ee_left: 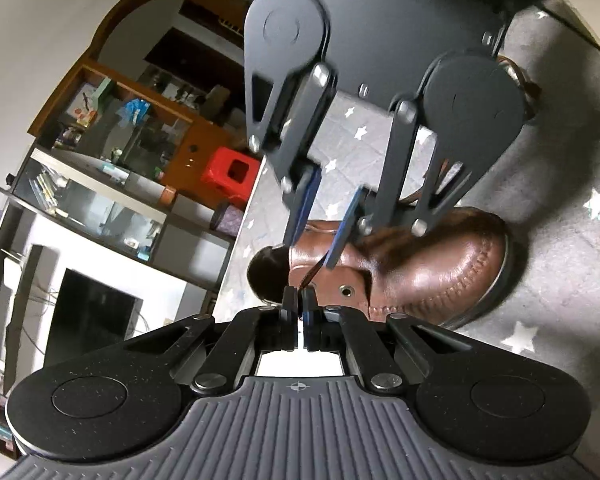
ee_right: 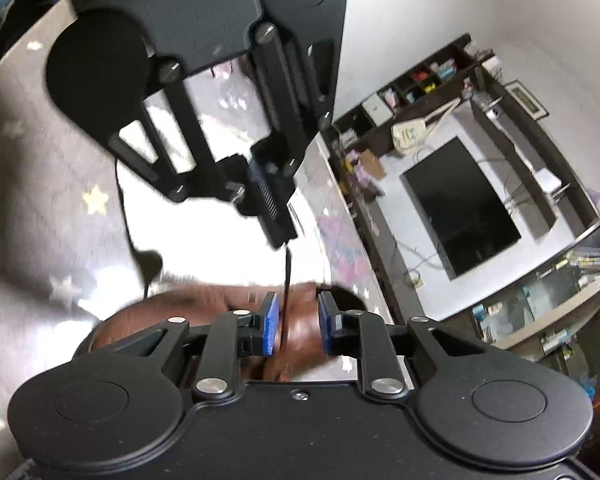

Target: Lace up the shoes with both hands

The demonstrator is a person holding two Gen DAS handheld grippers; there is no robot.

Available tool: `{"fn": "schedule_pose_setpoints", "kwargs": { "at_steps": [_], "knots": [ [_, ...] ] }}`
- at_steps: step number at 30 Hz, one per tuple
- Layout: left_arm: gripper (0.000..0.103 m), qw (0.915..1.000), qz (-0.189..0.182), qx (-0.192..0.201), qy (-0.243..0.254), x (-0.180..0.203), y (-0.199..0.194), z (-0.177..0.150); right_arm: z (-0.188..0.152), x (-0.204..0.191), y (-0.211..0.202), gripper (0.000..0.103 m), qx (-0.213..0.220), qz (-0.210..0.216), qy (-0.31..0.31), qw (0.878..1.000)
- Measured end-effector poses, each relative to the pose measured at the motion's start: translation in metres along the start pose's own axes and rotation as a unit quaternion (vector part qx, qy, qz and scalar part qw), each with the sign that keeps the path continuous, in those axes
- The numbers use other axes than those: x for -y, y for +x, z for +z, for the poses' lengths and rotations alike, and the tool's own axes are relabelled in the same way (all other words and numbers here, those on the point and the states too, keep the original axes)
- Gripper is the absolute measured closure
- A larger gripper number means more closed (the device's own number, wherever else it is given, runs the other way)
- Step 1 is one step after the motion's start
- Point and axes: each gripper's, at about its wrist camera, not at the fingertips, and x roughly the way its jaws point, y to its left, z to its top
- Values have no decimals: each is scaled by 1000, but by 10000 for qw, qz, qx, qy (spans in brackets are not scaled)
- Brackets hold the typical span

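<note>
My left tool [ee_left: 299,300] is pinched tight on the dark lace [ee_right: 287,280]. My right tool [ee_right: 298,322] is spread wide, with the lace between its fingers. The brown shoe [ee_left: 420,268] sits on the gray star cloth [ee_left: 560,260], just under both tools.

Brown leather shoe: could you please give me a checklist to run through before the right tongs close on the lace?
1. Left tongs shut on the dark thin lace: ok.
2. Right tongs open: ok.
3. Lace passes between the right tongs' blue pads: ok.
4. Brown leather shoe resting on the grey star-patterned cloth: ok.
5. Round metal eyelet unobstructed: ok.
6. Lace end intact for threading: cannot tell.
</note>
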Motion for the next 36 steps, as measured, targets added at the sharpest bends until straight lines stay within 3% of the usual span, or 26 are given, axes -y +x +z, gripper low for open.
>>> {"fn": "schedule_pose_setpoints", "kwargs": {
  "at_steps": [2,3,4,7,10,16,19,23,27,29,36],
  "knots": [
    [101,10000,2,30,-18,0,-1,1,2,1,4,82,-39,114,6,9999],
    [101,10000,-8,40,-45,1,-2,1,2,0,6,88,-65,166,-7,9998],
    [101,9999,-13,17,-107,1,-1,1,2,0,6,101,-68,154,-23,9999],
    [100,9988,-97,-116,-471,1,4,-2,1,1,4,102,-80,93,18,9999],
    [99,9941,-426,-250,-970,5,10,-5,3,3,-7,102,-9,-167,-93,9998],
    [98,9913,-675,-359,-1075,23,21,1,15,24,-39,102,310,-692,-170,9970],
    [98,9889,-629,-404,-1283,14,22,0,24,36,-56,102,465,-968,-204,9940],
    [95,9764,-645,-515,-1996,-17,24,-1,23,48,-69,102,430,-1145,-232,9922],
    [81,9596,-762,-625,-2636,-41,33,0,15,42,-65,102,307,-1126,-327,9926],
    [79,9514,-879,-603,-2889,-51,36,2,12,41,-63,102,288,-1140,-302,9926],
    [72,9362,-923,-787,-3300,-66,54,10,3,43,-52,102,217,-1208,-294,9920]
  ]
}}
